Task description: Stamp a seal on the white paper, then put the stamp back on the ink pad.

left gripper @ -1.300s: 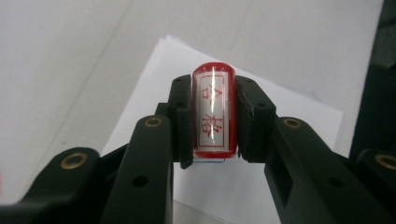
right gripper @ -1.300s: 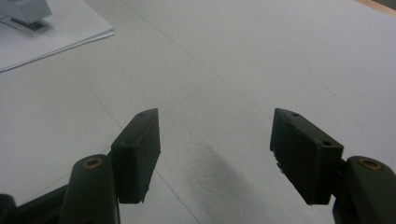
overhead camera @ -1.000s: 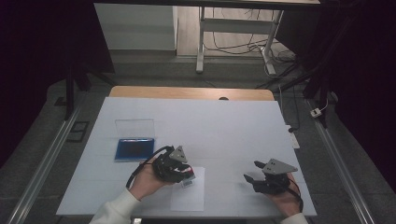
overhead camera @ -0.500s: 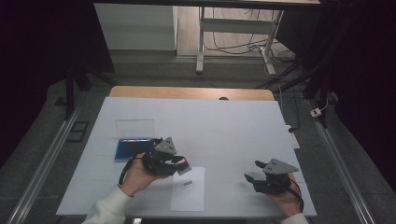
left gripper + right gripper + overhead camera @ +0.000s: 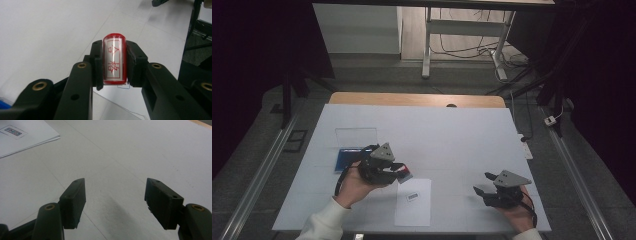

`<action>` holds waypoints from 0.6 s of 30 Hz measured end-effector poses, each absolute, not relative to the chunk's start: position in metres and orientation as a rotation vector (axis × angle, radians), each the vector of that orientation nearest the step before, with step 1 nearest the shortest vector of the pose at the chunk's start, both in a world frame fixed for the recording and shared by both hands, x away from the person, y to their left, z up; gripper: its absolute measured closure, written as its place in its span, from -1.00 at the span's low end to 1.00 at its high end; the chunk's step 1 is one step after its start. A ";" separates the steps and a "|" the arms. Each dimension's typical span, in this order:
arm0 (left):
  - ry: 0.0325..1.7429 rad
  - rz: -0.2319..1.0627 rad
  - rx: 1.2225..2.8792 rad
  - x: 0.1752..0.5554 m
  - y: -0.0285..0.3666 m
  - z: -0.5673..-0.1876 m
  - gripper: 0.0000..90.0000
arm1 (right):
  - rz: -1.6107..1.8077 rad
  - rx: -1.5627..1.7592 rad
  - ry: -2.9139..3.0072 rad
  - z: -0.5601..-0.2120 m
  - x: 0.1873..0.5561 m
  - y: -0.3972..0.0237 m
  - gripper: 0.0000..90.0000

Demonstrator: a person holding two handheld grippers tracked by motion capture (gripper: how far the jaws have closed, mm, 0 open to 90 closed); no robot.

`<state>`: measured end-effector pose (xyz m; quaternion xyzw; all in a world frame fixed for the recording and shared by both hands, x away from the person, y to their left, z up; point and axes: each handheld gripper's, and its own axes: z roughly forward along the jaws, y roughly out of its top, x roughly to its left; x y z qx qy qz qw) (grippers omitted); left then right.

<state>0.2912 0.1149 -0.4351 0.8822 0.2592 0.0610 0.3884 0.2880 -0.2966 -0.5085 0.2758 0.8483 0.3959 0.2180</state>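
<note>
Your right gripper (image 5: pixel 478 192) sits at the lower right of the high view, over bare tabletop (image 5: pixel 462 135), its fingers (image 5: pixel 73 200) spread wide with nothing between them. Left of it, at lower centre, the paper (image 5: pixel 413 202) lies flat with a small barcode label (image 5: pixel 412 197) near its top; I can make out no red mark on it, so the stamping looks not yet done.

Just up and left of the paper, your left gripper (image 5: pixel 404 173) has its fingers (image 5: pixel 96 63) clamped on the stamp (image 5: pixel 114 60), lifted off the tabletop, its red-lettered face turned toward the camera in the left gripper view. So the pickup is done. What seems left: ink it at the blue pad (image 5: pixel 349 157), which lies behind the left gripper, then press it on the paper. A clear lid (image 5: pixel 356 136) lies beyond the pad.
</note>
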 end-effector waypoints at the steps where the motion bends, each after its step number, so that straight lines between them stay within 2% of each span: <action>1: 0.659 0.155 2.244 0.291 0.115 -0.435 0.55 | 1.095 0.763 2.349 -0.508 0.288 -0.297 -0.27; 18: 0.802 0.226 2.197 0.307 0.154 -0.436 0.55 | 1.094 0.760 2.349 -0.509 0.288 -0.296 -0.27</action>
